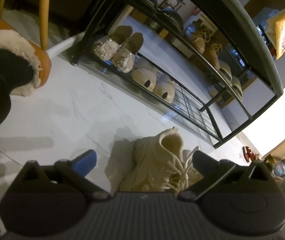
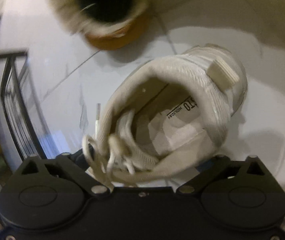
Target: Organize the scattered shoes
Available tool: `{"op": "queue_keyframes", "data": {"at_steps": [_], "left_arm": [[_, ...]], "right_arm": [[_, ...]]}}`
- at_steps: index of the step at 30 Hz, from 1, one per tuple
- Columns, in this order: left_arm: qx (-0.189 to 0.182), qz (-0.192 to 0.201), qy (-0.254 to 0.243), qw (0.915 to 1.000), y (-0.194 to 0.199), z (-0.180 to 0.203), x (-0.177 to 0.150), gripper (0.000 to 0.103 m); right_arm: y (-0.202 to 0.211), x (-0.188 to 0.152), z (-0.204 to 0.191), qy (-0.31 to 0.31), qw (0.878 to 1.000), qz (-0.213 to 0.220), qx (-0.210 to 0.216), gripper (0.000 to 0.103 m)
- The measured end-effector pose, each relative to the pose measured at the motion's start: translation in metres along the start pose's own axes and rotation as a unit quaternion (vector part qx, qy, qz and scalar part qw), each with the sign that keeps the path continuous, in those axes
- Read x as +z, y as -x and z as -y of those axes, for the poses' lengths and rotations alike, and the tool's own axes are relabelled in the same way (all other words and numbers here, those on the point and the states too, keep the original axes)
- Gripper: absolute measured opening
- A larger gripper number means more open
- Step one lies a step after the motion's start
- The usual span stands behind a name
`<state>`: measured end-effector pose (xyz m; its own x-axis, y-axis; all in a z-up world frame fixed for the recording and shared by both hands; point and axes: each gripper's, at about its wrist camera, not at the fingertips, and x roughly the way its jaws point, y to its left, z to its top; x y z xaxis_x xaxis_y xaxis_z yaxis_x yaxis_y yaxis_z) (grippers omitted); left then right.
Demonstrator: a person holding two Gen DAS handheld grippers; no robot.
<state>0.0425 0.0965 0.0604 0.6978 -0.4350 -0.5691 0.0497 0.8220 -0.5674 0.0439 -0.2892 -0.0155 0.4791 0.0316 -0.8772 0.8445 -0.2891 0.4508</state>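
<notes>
So the shoe rack (image 1: 184,102) is the big thing here, running from about 10 o'clock down to 4 o'clock across the left wrist view; its bottom shelf holds a beaded pair and a cream pair of slip-ons (image 1: 152,82), with a bare stretch of wire grid at the 4 o'clock end, right by the loose shoe.

That shoe, a cream lace-up sneaker (image 1: 158,166), sits on the white floor at 12 o'clock off the left gripper (image 1: 142,160), heel collar pointing away toward the rack, long axis roughly in line with the fingers; jaws are spread wide and it lies between them, not pinched as far as I can see.

The right gripper (image 2: 142,160) has a similar white sneaker (image 2: 174,108) right at its mouth, opening facing the camera, heel tab at 1 o'clock, laces spilling at 7; fingertips are hidden behind it, so honestly can't tell if it's gripped.
</notes>
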Motion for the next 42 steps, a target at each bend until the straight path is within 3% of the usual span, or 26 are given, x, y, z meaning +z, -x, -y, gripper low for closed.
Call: {"op": "queue_keyframes", "data": {"at_steps": [3, 6, 8, 10, 11, 13, 16, 17, 18, 20, 21, 24, 27, 32, 35, 37, 39, 42], "left_arm": [[0.007, -0.002, 0.004, 1.0, 0.0, -0.004, 0.0, 0.102], [0.012, -0.005, 0.015, 0.9998, -0.001, -0.01, 0.0, 0.102], [0.011, -0.007, 0.029, 0.9995, -0.002, -0.013, 0.0, 0.102], [0.012, -0.004, 0.028, 0.9995, -0.002, -0.013, 0.0, 0.102], [0.013, -0.006, 0.024, 0.9996, -0.003, -0.013, 0.0, 0.102], [0.017, -0.011, 0.016, 0.9997, -0.007, -0.011, -0.002, 0.102], [0.017, -0.018, 0.015, 0.9996, -0.011, -0.009, -0.004, 0.102], [0.017, -0.02, 0.013, 0.9996, -0.012, -0.009, -0.005, 0.102], [0.02, -0.023, 0.01, 0.9995, -0.013, -0.009, -0.006, 0.102], [0.021, -0.026, 0.01, 0.9994, -0.014, -0.008, -0.008, 0.102], [0.021, -0.027, 0.012, 0.9994, -0.015, -0.009, -0.008, 0.102], [0.022, -0.029, 0.022, 0.9991, -0.017, -0.011, -0.008, 0.102], [0.025, -0.03, 0.028, 0.9988, -0.019, -0.013, -0.009, 0.102], [0.028, -0.028, 0.027, 0.9988, -0.019, -0.013, -0.009, 0.102], [0.023, -0.032, 0.034, 0.9986, -0.02, -0.014, -0.008, 0.102], [0.022, -0.042, 0.036, 0.9982, -0.024, -0.014, -0.009, 0.102], [0.023, -0.047, 0.028, 0.9983, -0.025, -0.012, -0.01, 0.102], [0.026, -0.045, 0.01, 0.9986, -0.025, -0.008, -0.012, 0.102]], "right_arm": [[-0.001, 0.001, -0.03, 0.137, 0.99, 0.005, -0.029, 0.091], [-0.005, 0.001, -0.061, 0.282, 0.958, -0.007, -0.052, 0.091], [-0.009, 0.0, -0.08, 0.375, 0.925, -0.01, -0.063, 0.091], [-0.011, -0.006, -0.099, 0.474, 0.877, -0.022, -0.078, 0.091], [-0.012, -0.008, -0.104, 0.502, 0.86, -0.028, -0.083, 0.091], [-0.015, -0.02, -0.115, 0.583, 0.804, -0.047, -0.105, 0.09], [-0.016, -0.027, -0.12, 0.647, 0.751, -0.066, -0.112, 0.089], [-0.014, -0.03, -0.12, 0.659, 0.741, -0.067, -0.112, 0.089], [-0.014, -0.03, -0.121, 0.663, 0.738, -0.069, -0.109, 0.09], [-0.014, -0.025, -0.123, 0.643, 0.755, -0.078, -0.102, 0.089], [-0.014, -0.021, -0.124, 0.624, 0.771, -0.077, -0.099, 0.092], [-0.014, -0.01, -0.116, 0.527, 0.842, -0.075, -0.088, 0.093], [-0.013, -0.012, -0.103, 0.459, 0.883, -0.055, -0.084, 0.094], [0.0, -0.021, -0.095, 0.435, 0.897, -0.01, -0.081, 0.095], [0.019, -0.023, -0.087, 0.432, 0.9, -0.015, -0.053, 0.098], [0.02, -0.02, -0.085, 0.401, 0.915, -0.032, -0.03, 0.103], [0.008, -0.02, -0.086, 0.387, 0.92, -0.04, -0.046, 0.103], [-0.012, -0.029, -0.097, 0.406, 0.911, -0.002, -0.076, 0.103]]}}
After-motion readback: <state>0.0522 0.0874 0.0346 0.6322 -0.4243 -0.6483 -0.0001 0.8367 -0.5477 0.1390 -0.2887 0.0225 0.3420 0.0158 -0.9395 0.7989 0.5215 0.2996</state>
